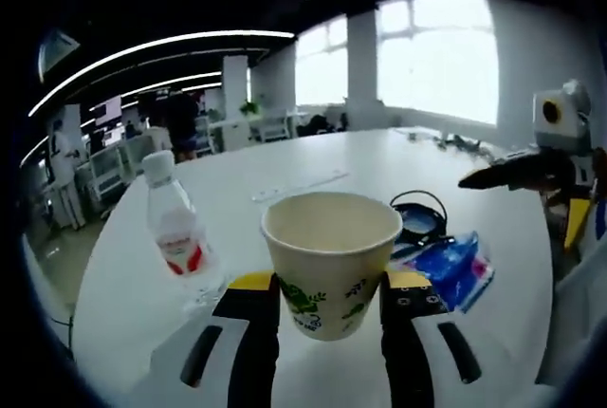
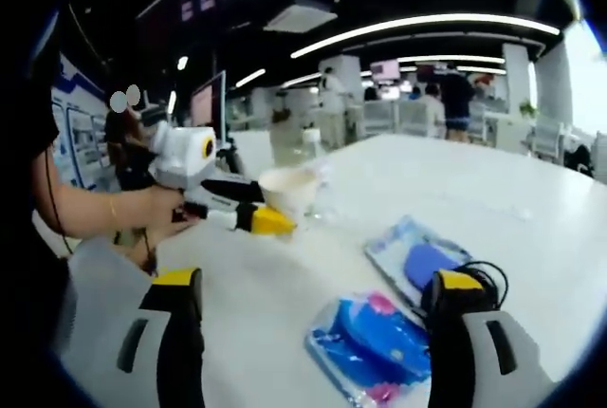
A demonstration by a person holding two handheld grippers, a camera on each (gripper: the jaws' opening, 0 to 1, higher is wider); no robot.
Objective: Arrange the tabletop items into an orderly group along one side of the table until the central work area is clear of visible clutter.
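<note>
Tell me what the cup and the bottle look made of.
The cup, held in the left tongs, looks like matte paper: cream wall, rolled rim, green leaf print. The bottle looks like clear glossy plastic, since the table shows through it; it has a white cap and a red-and-white label.

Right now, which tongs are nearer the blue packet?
Right. The right tongs straddle the blue packet, jaws open on either side. The left tongs sit further off, shut on the paper cup.
</note>
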